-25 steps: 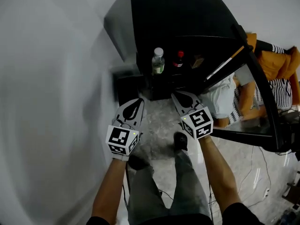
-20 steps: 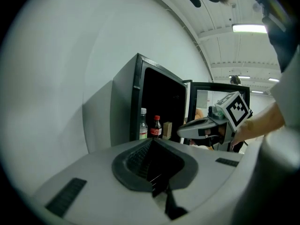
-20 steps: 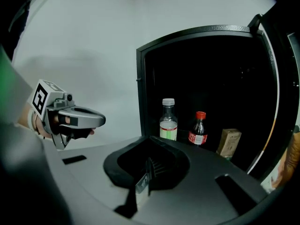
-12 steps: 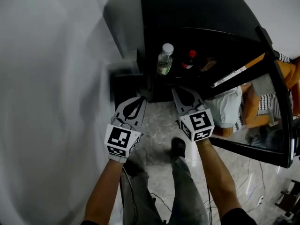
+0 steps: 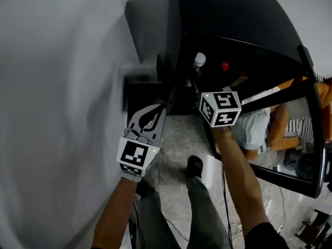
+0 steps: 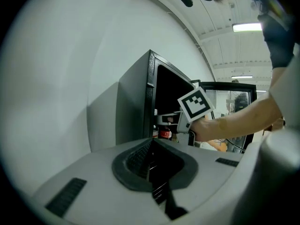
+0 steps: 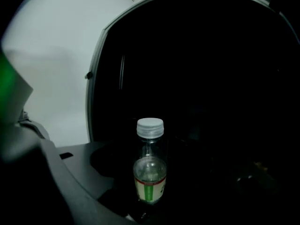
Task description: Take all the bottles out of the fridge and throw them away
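A clear bottle (image 7: 150, 172) with a white cap and a green and red label stands upright in the dark open fridge (image 5: 233, 30). It also shows in the head view as the clear bottle (image 5: 198, 61), with a red-capped bottle (image 5: 224, 66) to its right. My right gripper (image 7: 146, 209) reaches into the fridge and its jaws are opening. The clear bottle stands in the gap between them, and no pad presses on it. My left gripper (image 5: 150, 119) hangs outside the fridge, low at the left, shut and holding nothing. From the left gripper view the red-labelled bottle (image 6: 164, 134) sits behind the right gripper's marker cube (image 6: 194, 104).
The fridge's glass door (image 5: 290, 134) stands open at the right, close beside my right forearm. A white wall (image 5: 62, 87) runs along the left. A person in orange and striped clothes (image 5: 321, 95) shows through the door glass. Cables (image 5: 282, 201) lie on the stone floor.
My right gripper has moved forward and up into the fridge toward the clear bottle. The left gripper has hardly moved. The head view has swung slightly to the left.
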Action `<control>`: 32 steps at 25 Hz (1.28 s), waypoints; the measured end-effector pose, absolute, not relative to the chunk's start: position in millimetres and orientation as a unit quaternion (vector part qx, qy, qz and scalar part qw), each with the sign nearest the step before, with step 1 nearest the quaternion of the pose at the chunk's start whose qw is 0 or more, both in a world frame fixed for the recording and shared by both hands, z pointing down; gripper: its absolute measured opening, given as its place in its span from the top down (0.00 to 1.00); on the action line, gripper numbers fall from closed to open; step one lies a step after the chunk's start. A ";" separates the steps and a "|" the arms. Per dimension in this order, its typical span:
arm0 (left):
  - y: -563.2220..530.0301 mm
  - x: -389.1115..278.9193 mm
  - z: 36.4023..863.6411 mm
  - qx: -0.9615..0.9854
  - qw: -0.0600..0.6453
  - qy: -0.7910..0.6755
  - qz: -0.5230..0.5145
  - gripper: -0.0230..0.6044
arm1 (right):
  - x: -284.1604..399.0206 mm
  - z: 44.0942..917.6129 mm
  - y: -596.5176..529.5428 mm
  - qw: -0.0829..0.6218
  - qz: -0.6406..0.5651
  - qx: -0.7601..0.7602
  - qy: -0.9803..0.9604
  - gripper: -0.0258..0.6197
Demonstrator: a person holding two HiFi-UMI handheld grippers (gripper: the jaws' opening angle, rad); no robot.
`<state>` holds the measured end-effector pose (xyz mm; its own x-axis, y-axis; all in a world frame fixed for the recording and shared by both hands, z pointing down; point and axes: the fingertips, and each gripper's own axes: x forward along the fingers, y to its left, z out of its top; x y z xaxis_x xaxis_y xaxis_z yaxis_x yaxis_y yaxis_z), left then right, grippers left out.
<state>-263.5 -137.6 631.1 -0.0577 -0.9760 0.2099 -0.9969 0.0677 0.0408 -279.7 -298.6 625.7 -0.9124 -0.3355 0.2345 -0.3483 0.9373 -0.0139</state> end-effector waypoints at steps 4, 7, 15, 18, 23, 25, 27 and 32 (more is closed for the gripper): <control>-129.9 -269.7 629.3 0.673 0.093 -0.732 0.057 0.96 | -297.1 625.9 -308.3 0.130 0.036 0.177 -0.975 0.57; -123.5 -272.4 628.3 0.667 0.095 -0.737 0.057 0.96 | -292.8 626.7 -308.9 0.136 0.028 0.181 -0.974 0.66; -98.8 -269.6 632.9 0.656 0.102 -0.745 0.056 0.96 | -231.9 617.6 -264.7 0.124 0.013 0.172 -0.977 0.66; -87.0 -265.5 635.1 0.654 0.104 -0.747 0.058 0.96 | -210.2 624.3 -236.3 0.131 0.014 0.160 -0.978 0.66; -51.5 -271.2 641.1 0.638 0.115 -0.758 0.064 0.96 | -209.3 651.7 -171.4 0.156 0.032 0.113 -0.981 0.66; -32.1 -278.2 644.3 0.626 0.120 -0.767 0.067 0.96 | -221.7 663.6 -141.8 0.171 0.039 0.086 -0.981 0.66; -11.2 -287.1 645.8 0.611 0.124 -0.779 0.069 0.96 | -239.7 671.3 -116.0 0.175 0.042 0.060 -0.982 0.66; 40.9 -304.4 650.5 0.586 0.131 -0.797 0.067 0.96 | -280.5 680.5 -70.9 0.160 0.045 0.028 -0.986 0.66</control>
<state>-304.4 40.9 650.5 -0.2799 -0.9162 0.2868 -0.9513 0.3050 0.0457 -280.5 -70.9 680.5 -0.9475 -0.0417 0.3171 -0.0703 0.9944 -0.0794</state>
